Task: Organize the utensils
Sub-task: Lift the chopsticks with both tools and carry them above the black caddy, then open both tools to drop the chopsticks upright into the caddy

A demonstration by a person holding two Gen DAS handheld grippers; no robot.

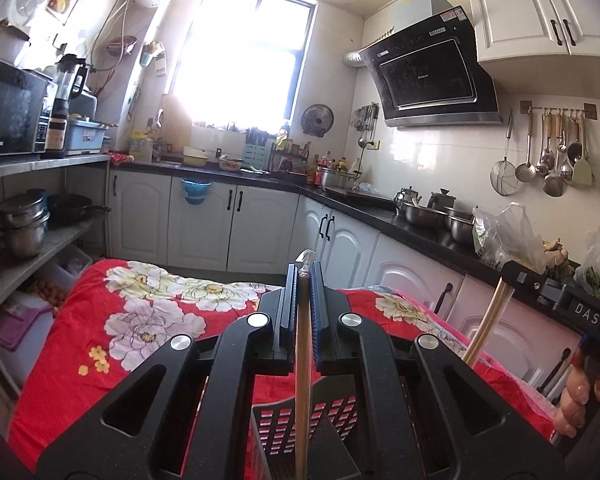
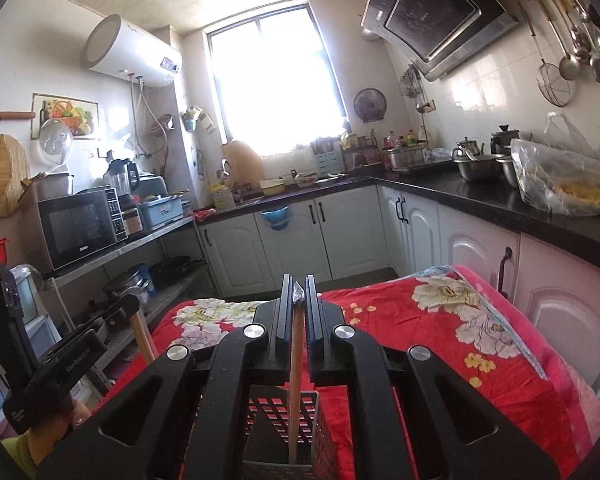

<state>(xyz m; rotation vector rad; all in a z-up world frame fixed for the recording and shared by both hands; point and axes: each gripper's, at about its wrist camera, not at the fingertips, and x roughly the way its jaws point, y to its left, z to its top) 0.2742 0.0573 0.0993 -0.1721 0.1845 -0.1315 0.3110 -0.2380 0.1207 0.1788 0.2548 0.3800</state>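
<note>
My left gripper (image 1: 304,276) is shut on a pair of wrapped wooden chopsticks (image 1: 301,368), held upright with the lower end inside a grey perforated utensil holder (image 1: 340,412). My right gripper (image 2: 299,292) is shut on another pair of wrapped wooden chopsticks (image 2: 295,380), lower end inside the same holder (image 2: 312,432). The holder stands on a red floral cloth (image 1: 112,344). The right gripper and its chopsticks (image 1: 486,328) show at the right of the left wrist view. The left gripper's chopsticks (image 2: 144,338) show at the left of the right wrist view.
White cabinets under a black counter (image 1: 412,224) run along the right and back, holding pots and plastic bags (image 1: 504,236). A metal shelf (image 1: 40,164) with a microwave and pots stands at the left. Utensils hang on a wall rail (image 1: 556,152).
</note>
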